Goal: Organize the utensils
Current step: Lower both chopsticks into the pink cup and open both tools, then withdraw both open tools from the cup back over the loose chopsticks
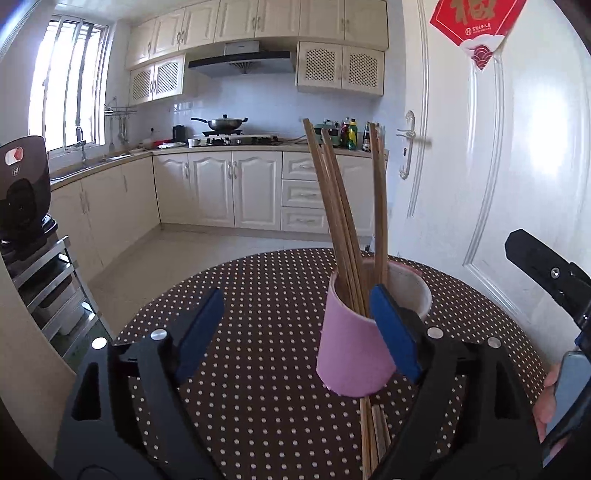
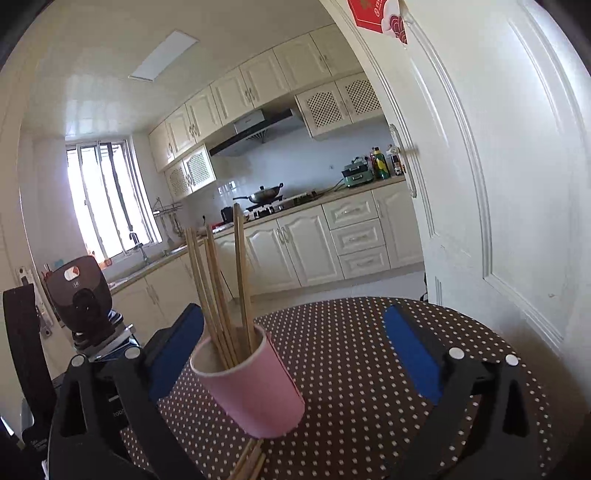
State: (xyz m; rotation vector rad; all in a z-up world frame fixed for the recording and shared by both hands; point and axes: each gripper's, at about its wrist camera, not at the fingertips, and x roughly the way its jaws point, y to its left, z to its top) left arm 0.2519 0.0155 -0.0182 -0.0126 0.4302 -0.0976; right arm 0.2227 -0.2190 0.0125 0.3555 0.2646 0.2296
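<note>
**Pink cup stood near the table's front, both grippers spread wide**

The left gripper [image 1: 299, 328] and right gripper [image 2: 295, 354] gaped apart, gripping nothing. The pink cup [image 1: 354, 347] of chopsticks [image 1: 343, 206] stood lower centre on the dotted table [image 1: 258, 295]; loose chopsticks [image 1: 373, 435] lay below it. A white door [image 1: 498, 166] stood close at right.

Pink cup, brown dotted cloth

The cup [image 1: 351, 354] is pink outside and off-white inside, and holds tan wooden chopsticks [image 1: 343, 221]. The tablecloth [image 1: 266, 295] is dark brown with small white dots. Both grippers are black with blue pads [image 2: 413, 354]. The cabinets [image 1: 218, 188] are cream, the door [image 1: 517, 166] is white, and its hanging sign [image 1: 476, 22] is red with gold lettering.
</note>
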